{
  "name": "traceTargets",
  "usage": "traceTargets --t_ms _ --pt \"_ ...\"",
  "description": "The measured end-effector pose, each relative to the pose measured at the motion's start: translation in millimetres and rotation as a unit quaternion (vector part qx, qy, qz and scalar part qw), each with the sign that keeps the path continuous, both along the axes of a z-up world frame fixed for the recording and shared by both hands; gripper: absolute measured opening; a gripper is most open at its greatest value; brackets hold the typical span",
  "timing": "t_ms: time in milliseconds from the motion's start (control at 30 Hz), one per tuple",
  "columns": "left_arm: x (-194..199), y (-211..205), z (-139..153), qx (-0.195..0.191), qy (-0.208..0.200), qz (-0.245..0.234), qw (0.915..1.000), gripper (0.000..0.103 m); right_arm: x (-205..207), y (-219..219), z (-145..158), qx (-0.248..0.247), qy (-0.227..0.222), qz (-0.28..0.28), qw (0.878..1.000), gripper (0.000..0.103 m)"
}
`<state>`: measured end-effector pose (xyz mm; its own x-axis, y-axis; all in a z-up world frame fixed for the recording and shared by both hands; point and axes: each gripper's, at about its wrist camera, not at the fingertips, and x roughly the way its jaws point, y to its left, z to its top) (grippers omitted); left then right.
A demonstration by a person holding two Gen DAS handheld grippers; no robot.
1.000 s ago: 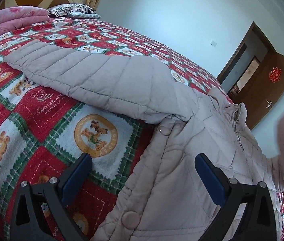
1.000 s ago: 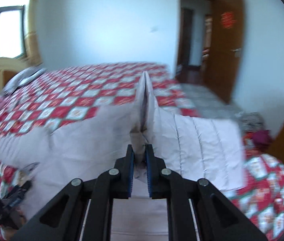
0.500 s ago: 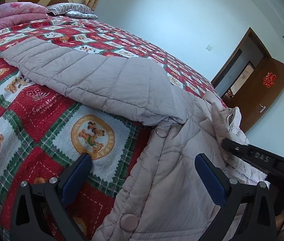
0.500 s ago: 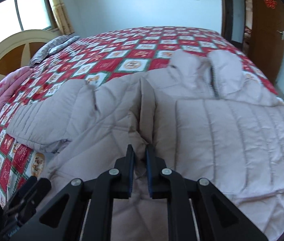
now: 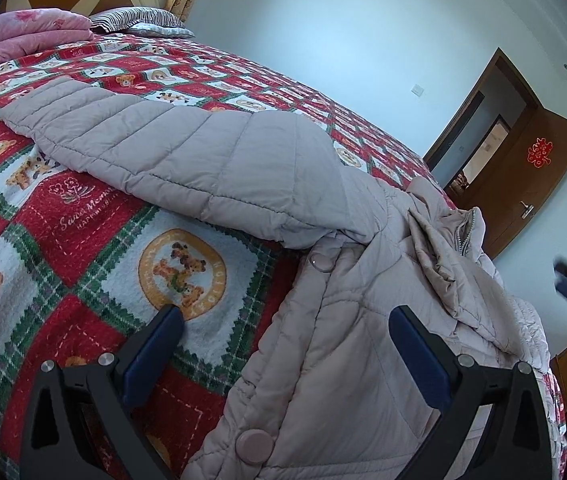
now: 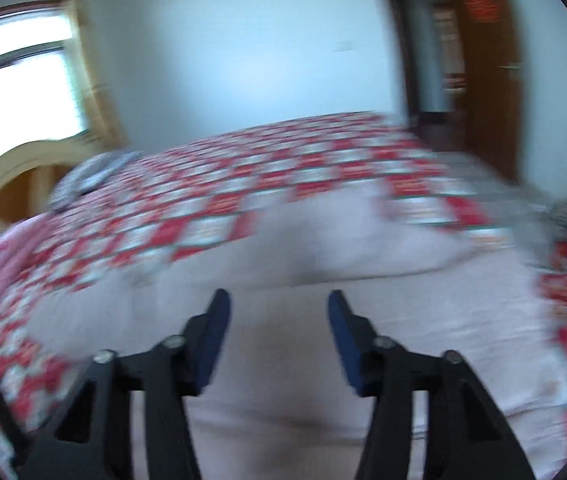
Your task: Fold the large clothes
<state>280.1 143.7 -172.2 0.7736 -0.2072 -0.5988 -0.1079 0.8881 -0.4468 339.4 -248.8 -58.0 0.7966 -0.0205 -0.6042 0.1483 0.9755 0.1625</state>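
The coat point(image 5: 323, 360) lies spread on the bed point(image 5: 83, 280), over the red patchwork blanket. One sleeve point(image 5: 163, 148) stretches out flat toward the headboard; the collar point(image 5: 463, 232) is bunched near the zip, and the snap-button front edge runs along the near side.

By its look, a quilted puffer: soft, bulky and light, with a smooth shell that will likely slip against itself. It will not hold a crease; it springs back and drags trapped air, so a fold probably needs laying down and pressing rather than flicking. Padding is thick, so a pinch in the middle of a panel gathers a fat wad. Better holds, I judge, are the thin stitched places: the cuff, the hem, the snap placket, or a quilting seam.

The left gripper point(image 5: 283, 344) has its fingers point(image 5: 415, 344) spread wide and grasps nothing. They straddle the coat's front edge, one over the blanket, the other over the quilted panel; whether the tips touch fabric I cannot tell.

The right gripper point(image 6: 277, 336) is also released, its fingers point(image 6: 215, 332) well apart with nothing between them, above the pale coat body point(image 6: 283, 380). That view is heavily blurred, so contact cannot be judged. In the left view it shows only as a dark blur at the right edge.
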Motion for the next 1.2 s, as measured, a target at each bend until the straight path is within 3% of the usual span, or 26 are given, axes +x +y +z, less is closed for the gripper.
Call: traceTargets --t_ms 133,233,333,400,500,633,700,733,767,867,933,1033,1133,1200 --pt "2.8 -3.0 -0.5 0.016 0.01 0.002 0.9998 0.102 -0.2 -84.7 -43.1 0.058 0.054 -0.12 0.99 0.041" --pt "7.7 -11.8 0.9 0.051 0.031 0.003 0.9982 0.102 4.7 -98.7 -92.0 0.116 0.114 -0.115 0.98 0.04" --pt "13.9 -25.3 4.8 0.106 0.062 -0.002 0.9924 0.102 6.8 -81.9 -93.3 0.067 0.104 -0.113 0.986 0.041" --pt "16.7 -35.2 14.4 0.119 0.07 -0.026 0.9901 0.102 12.2 -68.1 -92.5 0.025 0.107 -0.106 0.988 0.045" --pt "20.1 -51.8 42.6 0.109 0.044 -0.051 0.9918 0.102 7.9 -68.2 -90.1 0.018 0.082 -0.108 0.991 0.047" --pt "38.6 -83.0 67.3 0.138 0.014 -0.042 0.9894 0.102 -14.9 -72.0 -72.8 0.015 0.001 -0.127 0.992 0.047" --pt "53.5 -101.7 65.6 0.159 0.009 -0.042 0.9863 0.102 -18.5 -64.5 -66.1 -0.006 -0.022 -0.122 0.992 0.051" --pt "61.6 -109.3 60.4 0.173 0.014 -0.042 0.984 0.102 -15.6 -60.0 -67.2 -0.013 -0.021 -0.117 0.993 0.061" --pt "70.9 -117.3 51.0 0.194 0.028 -0.034 0.9801 0.102 -9.5 -56.0 -70.6 -0.016 -0.014 -0.108 0.994 0.067" --pt "89.2 -131.4 16.5 0.238 0.088 -0.021 0.9671 0.102 6.8 -56.4 -86.4 -0.019 0.037 -0.096 0.994 0.07" --pt "91.1 -130.0 11.2 0.236 0.093 -0.021 0.9671 0.102 9.5 -56.2 -95.1 -0.008 0.068 -0.097 0.993 0.072" --pt "89.8 -121.5 14.4 0.218 0.092 -0.028 0.9713 0.102 5.4 -62.2 -96.0 -0.002 0.063 -0.098 0.993 0.072" --pt "74.6 -100.3 30.6 0.179 0.072 -0.029 0.9807 0.102 0.5 -65.0 -92.5 -0.006 0.048 -0.101 0.994 0.072" --pt "55.8 -59.6 49.9 0.138 0.04 0.012 0.9895 0.102 -3.1 -63.6 -91.5 -0.008 0.042 -0.102 0.994 0.072"
